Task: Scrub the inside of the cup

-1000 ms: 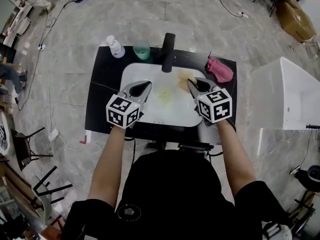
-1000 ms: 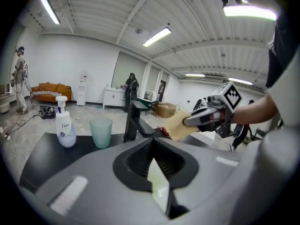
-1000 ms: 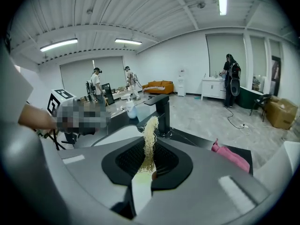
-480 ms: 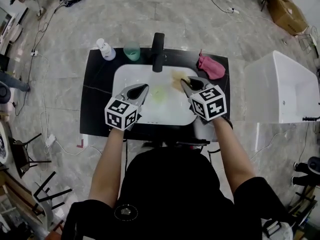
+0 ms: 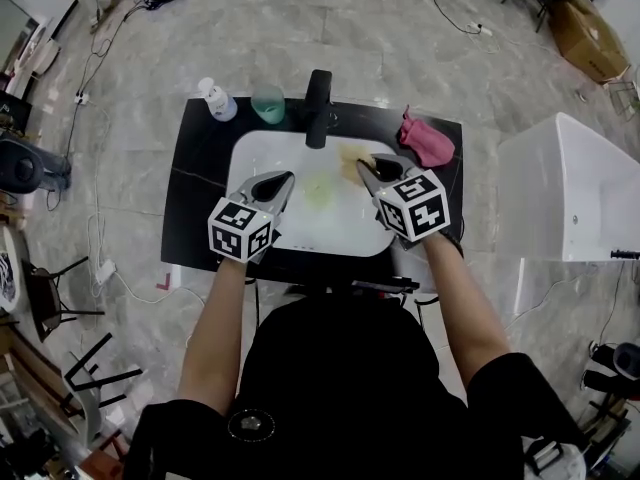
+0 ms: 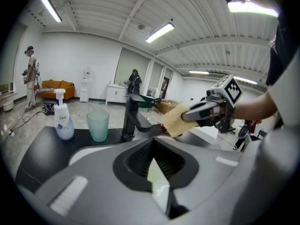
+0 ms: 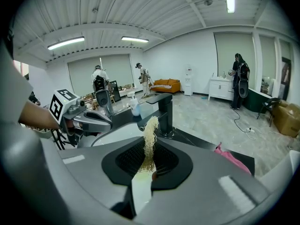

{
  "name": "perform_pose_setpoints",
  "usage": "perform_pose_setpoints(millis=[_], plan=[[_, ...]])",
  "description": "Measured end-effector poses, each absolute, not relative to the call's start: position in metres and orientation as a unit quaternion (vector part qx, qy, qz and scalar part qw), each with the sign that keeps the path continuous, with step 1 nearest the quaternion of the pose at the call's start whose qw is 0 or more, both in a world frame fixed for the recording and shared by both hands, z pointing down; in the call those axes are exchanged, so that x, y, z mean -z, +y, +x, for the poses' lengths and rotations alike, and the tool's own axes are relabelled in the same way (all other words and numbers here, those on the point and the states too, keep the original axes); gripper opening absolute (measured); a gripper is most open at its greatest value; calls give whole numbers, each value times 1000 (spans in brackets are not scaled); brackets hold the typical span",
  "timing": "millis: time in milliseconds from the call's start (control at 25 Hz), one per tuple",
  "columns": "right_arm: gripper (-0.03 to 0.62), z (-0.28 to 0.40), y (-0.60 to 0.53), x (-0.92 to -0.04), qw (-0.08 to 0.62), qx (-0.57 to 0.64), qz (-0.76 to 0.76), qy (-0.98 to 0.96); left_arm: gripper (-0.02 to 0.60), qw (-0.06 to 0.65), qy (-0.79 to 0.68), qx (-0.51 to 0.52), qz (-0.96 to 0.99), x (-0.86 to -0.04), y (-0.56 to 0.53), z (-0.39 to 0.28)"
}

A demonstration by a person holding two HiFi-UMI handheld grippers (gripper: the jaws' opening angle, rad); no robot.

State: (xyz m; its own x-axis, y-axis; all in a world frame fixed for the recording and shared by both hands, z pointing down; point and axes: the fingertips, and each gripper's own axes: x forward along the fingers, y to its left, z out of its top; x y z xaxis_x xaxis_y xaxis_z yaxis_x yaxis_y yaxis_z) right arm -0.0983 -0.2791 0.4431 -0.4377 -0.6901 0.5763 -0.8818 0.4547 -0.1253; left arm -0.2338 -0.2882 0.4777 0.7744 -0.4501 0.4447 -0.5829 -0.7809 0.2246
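Note:
A pale teal cup [image 5: 267, 104] stands upright on the black counter behind the white sink [image 5: 247, 150], left of the black faucet [image 5: 318, 107]. In the left gripper view the cup [image 6: 98, 125] is ahead and to the left, well apart from my jaws. My left gripper [image 5: 286, 177] hovers over the basin's left half, shut with nothing in it. Over the right half, my right gripper [image 5: 361, 166] is shut on a yellow sponge [image 5: 351, 153]. That sponge [image 7: 150, 132] sticks up edge-on from the jaws in the right gripper view.
A white soap bottle [image 5: 217, 99] stands left of the cup. A pink cloth [image 5: 427, 140] lies on the counter's right end. A large white bin [image 5: 570, 188] stands to the right of the counter. Cables run across the floor behind. People stand far off in the room.
Both grippers keep about the same places over the basin, the right one still shut on the sponge. Only the head view has shifted a little.

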Motion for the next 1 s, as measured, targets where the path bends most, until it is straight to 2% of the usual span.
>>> perform_pose_setpoints(millis=[480, 1000], plan=[[43, -92, -271, -459, 238, -227, 457, -826, 0, 183, -278, -214, 919, -491, -285, -227], [43, -93, -274, -497, 281, -232, 385, -848, 0, 171, -290, -279, 899, -533, -280, -215]])
